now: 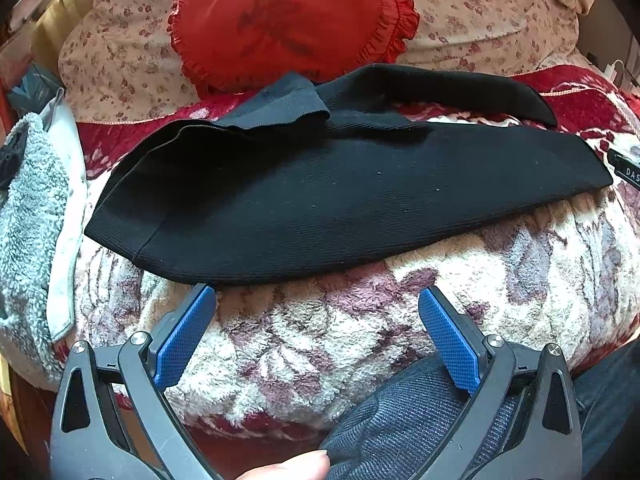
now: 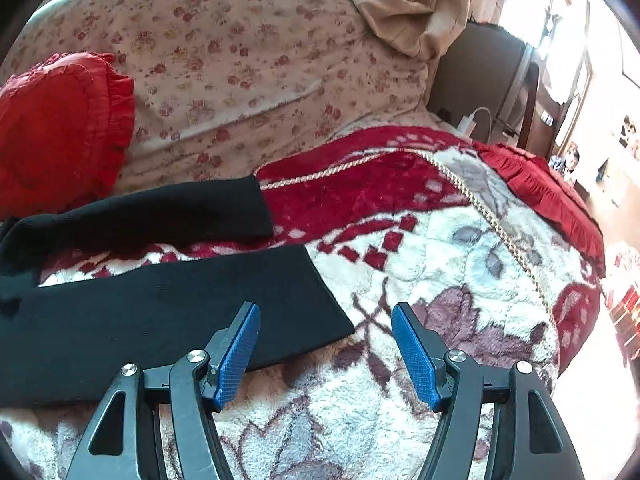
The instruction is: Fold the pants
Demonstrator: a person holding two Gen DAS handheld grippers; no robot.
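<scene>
Black ribbed pants (image 1: 320, 200) lie spread on a fluffy floral blanket (image 1: 320, 340), waistband to the left, both legs running right. My left gripper (image 1: 318, 300) is open and empty, just in front of the pants' near edge by the waist. In the right wrist view the two leg ends (image 2: 180, 312) lie apart, the far leg (image 2: 160, 212) behind the near one. My right gripper (image 2: 326, 316) is open and empty, hovering at the near leg's cuff, its left finger over the fabric.
A red frilled cushion (image 1: 288, 20) and a floral pillow (image 2: 240, 60) lie behind the pants. A grey towel (image 1: 28, 208) lies at the left. A person's denim-clad knee (image 1: 400, 420) and fingertip (image 1: 296, 466) are at the bottom. The bed's right edge (image 2: 580, 280) drops off.
</scene>
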